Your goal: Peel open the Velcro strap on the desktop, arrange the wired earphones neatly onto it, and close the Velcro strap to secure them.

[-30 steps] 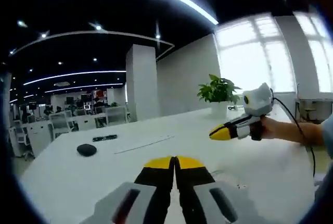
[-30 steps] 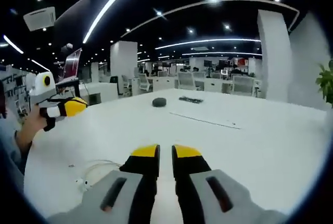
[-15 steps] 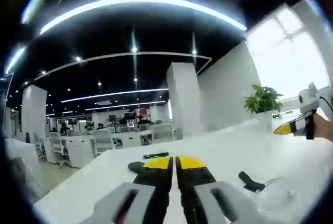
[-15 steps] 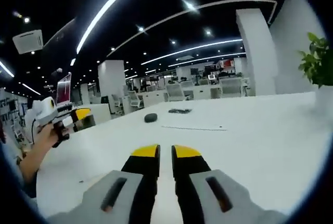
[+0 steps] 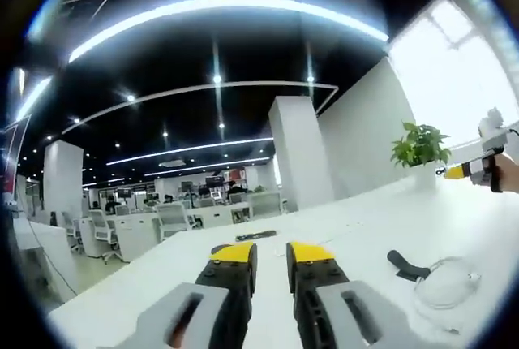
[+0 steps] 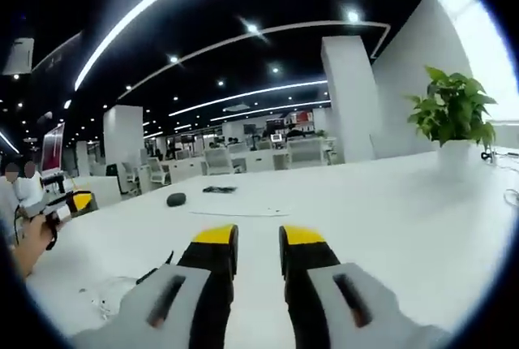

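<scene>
Left gripper [image 5: 272,256] held a crack open, gripping nothing, raised off the white surface [image 5: 365,227] and aimed out across the office rather than down. Right gripper [image 6: 258,239] much the same: jaws a narrow gap apart, empty, pointed level over the surface.

Velcro strap [image 5: 408,265] lying flat as a short black strip, off to the right of the left gripper's jaws, with the loose white coil of the earphones [image 5: 444,286] just beside it and, by the look of it, touching or overlapping one end. Seen low and to the left in the right gripper view: the earphones' thin white cable, and by it a dark sliver that is probably the strap, too small to be sure. Both apart from either gripper. Strap apparently not yet peeled.

Step in hand, as judged: bringing both grippers down to the strap. To do it well:
- Tip both grippers downward first, so strap and cable sit centred ahead of the jaws.
- Open wider before descending; the present gap looks too slight to take a strap end.
- Pin one end of the strap with one gripper and pinch the free tab with the other, then peel low and along its length, not straight up.
- Keep clear of the cable while peeling; likely to snag and drag.

Farther out: a potted plant [image 5: 419,144] near the window, a dark mouse [image 6: 176,199], and rows of desks and chairs beyond.
</scene>
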Motion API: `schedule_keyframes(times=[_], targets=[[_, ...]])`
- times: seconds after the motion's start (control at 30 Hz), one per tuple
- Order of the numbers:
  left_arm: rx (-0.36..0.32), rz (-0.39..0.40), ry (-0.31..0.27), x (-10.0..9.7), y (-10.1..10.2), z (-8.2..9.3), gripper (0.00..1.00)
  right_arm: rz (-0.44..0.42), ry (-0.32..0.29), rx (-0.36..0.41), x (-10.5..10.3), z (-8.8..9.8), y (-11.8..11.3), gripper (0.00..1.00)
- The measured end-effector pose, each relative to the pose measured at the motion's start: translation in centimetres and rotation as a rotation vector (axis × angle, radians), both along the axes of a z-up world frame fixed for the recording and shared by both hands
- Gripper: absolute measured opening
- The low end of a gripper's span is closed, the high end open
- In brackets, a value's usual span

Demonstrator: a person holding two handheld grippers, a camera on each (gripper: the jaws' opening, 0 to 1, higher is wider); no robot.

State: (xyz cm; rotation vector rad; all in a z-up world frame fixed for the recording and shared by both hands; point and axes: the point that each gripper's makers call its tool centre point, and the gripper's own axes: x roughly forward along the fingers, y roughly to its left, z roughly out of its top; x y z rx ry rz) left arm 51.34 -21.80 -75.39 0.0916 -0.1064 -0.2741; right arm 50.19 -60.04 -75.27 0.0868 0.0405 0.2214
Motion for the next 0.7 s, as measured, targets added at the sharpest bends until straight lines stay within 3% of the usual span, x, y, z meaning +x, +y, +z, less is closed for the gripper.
schedule_keyframes(times=[0.1, 0.37, 0.7], targets=[[0.045, 0.024, 0.013, 0.3, 0.1, -0.8, 0.22, -0.028, -0.005, -0.013, 0.3, -0.2, -0.6, 0.27], [0.07, 0.039, 0.036, 0.7, 0.2, -2.4, 0.27, -0.048, 0.001, -0.002, 0.8, -1.4, -1.0, 0.31], [-0.015, 0.071, 0.046, 1.1, 2.1, -2.4, 0.3, -0.069, 0.007, 0.04, 1.3, -1.8, -1.8, 0.33]])
